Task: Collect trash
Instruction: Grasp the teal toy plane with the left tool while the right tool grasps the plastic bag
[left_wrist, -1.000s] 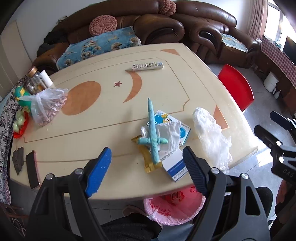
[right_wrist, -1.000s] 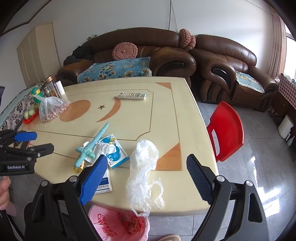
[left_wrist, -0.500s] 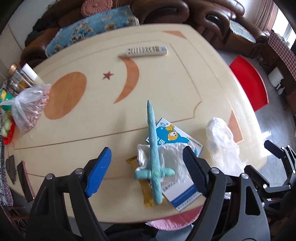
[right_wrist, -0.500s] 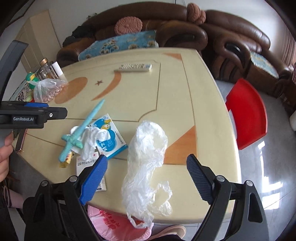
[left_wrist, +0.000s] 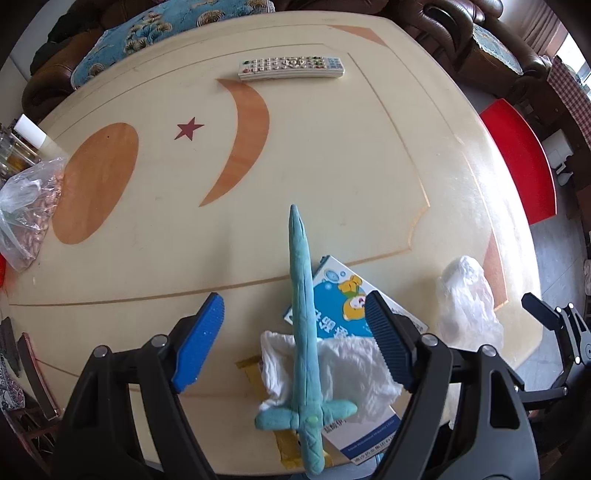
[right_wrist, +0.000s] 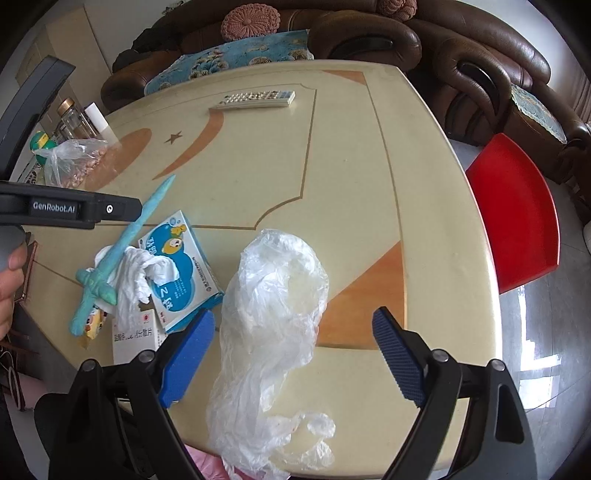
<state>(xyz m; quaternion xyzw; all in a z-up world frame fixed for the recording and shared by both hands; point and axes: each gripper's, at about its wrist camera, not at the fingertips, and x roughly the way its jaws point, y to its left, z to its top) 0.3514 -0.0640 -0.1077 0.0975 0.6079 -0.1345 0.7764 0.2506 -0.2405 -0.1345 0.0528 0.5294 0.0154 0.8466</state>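
Cream table (left_wrist: 332, 155) holds the trash near its front edge: sword (left_wrist: 304, 325) atop tissue (left_wrist: 351, 365) and box (left_wrist: 338, 299) (left gripper (left_wrist: 293, 341) gaping above), bag (right_wrist: 269, 310) between the right gripper's (right_wrist: 293, 360) wide fingers.

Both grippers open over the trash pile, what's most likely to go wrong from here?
1. The left gripper straddles the teal toy sword, which lies across the crumpled tissue. Closing here may grab the sword, probably not trash.
2. The clear plastic bag under the right gripper drapes over the table edge; a loose pinch could let it slip off.
3. The blue box overlaps the tissue and may drag along.
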